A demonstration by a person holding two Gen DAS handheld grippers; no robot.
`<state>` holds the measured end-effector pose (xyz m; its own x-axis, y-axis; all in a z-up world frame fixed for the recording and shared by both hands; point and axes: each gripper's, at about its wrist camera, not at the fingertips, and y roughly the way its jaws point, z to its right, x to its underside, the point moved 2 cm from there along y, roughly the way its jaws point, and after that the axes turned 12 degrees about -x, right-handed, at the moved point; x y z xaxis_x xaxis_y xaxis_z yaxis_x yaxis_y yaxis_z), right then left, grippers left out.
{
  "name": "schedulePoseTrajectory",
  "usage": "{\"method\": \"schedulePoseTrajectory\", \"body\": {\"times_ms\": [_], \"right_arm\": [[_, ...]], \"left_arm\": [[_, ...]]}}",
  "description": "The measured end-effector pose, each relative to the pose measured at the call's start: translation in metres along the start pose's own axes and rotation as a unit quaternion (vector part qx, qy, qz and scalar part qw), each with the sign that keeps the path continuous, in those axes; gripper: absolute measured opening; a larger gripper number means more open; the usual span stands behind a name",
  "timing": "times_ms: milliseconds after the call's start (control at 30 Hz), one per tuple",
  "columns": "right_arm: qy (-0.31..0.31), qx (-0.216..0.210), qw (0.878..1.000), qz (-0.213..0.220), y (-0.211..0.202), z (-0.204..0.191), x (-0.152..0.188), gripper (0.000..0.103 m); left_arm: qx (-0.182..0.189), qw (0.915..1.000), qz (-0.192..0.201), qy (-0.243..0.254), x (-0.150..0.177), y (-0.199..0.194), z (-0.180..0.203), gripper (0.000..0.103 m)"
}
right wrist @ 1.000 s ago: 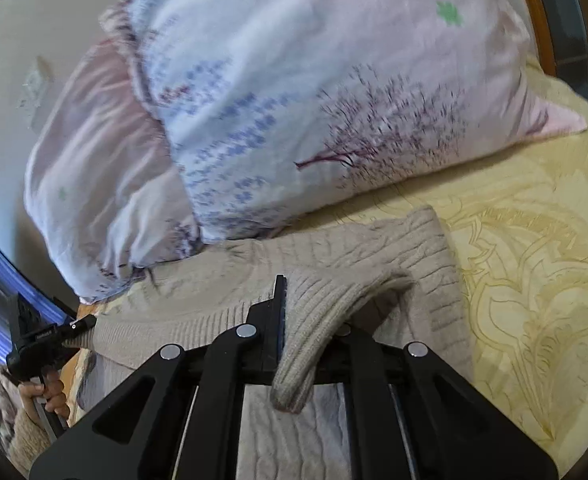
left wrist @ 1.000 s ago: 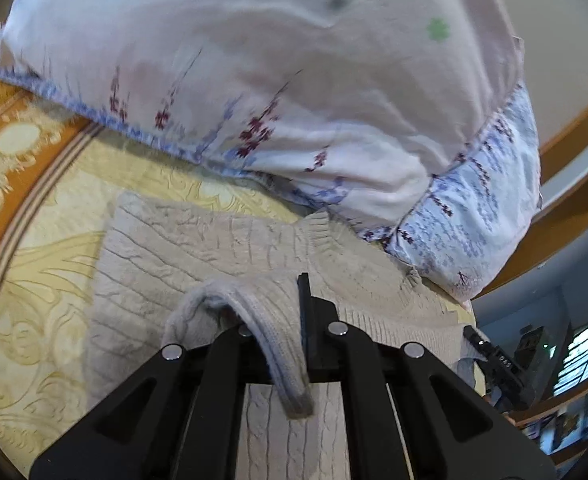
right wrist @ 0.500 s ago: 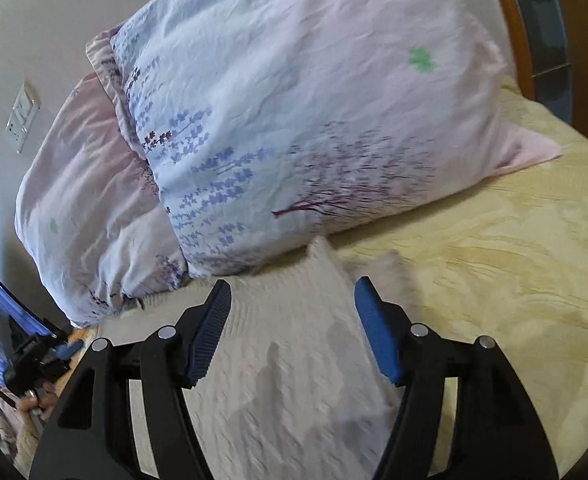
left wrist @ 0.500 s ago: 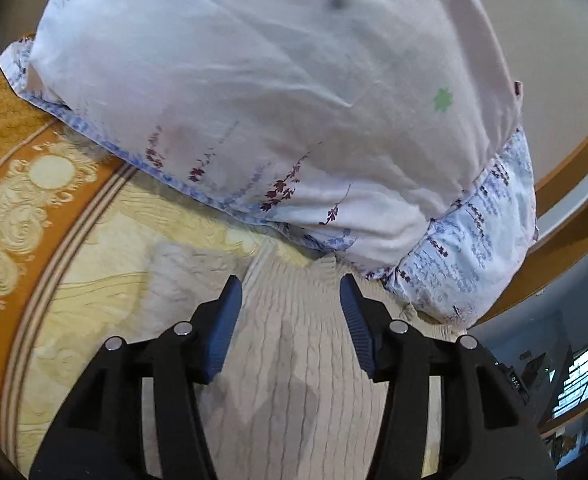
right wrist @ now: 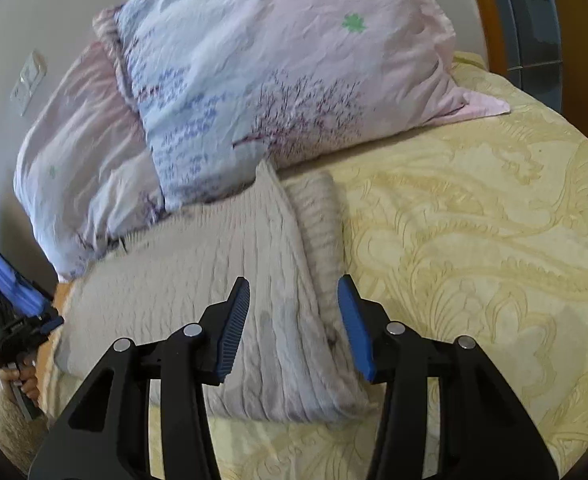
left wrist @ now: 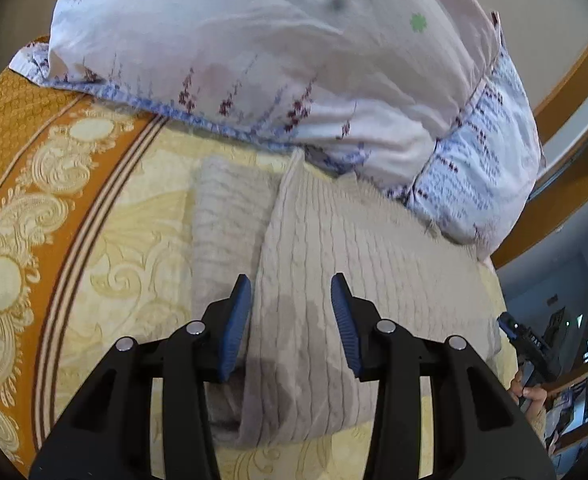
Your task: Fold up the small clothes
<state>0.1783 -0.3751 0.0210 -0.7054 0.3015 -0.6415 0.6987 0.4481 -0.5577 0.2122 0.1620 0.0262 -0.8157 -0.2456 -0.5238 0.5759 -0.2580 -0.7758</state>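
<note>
Left wrist view: a beige cable-knit sweater (left wrist: 334, 248) lies folded on a yellow patterned bed cover (left wrist: 133, 240), its top edge touching a floral pillow (left wrist: 273, 60) at 12 o'clock. The left gripper (left wrist: 290, 308) hangs above the knit, jaws wide and holding nothing. Right wrist view: the right gripper (right wrist: 294, 312) hangs likewise, jaws wide, bare bed cover at 3 o'clock.
</note>
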Motion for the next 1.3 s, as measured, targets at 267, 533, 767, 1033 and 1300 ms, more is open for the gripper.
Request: {"method": "schedulePoseTrajectory", "body": {"times_ms": [267, 533, 767, 1033, 1300], "right_arm": [[-0.018, 0.001, 1.000, -0.014, 0.001, -0.002, 0.011, 0.029], [-0.031, -0.001, 0.999, -0.014, 0.001, -0.009, 0.016, 0.012], [-0.023, -0.006, 1.000, 0.011, -0.017, -0.015, 0.012, 0.011], [-0.004, -0.001, 1.000, 0.002, -0.023, -0.016, 0.018, 0.011], [0.014, 0.068, 0.997, -0.031, -0.002, 0.002, 0.031, 0.011]], "left_arm": [[-0.013, 0.9996, -0.019, 0.017, 0.017, 0.010, 0.003, 0.036], [-0.004, 0.9995, -0.028, 0.009, 0.020, 0.011, -0.001, 0.008], [0.011, 0.9996, -0.025, 0.005, 0.016, 0.003, -0.005, 0.007], [0.028, 0.9990, -0.022, 0.029, 0.016, -0.015, -0.007, 0.006], [-0.021, 0.9978, -0.038, 0.049, 0.022, 0.005, -0.007, 0.007]]}}
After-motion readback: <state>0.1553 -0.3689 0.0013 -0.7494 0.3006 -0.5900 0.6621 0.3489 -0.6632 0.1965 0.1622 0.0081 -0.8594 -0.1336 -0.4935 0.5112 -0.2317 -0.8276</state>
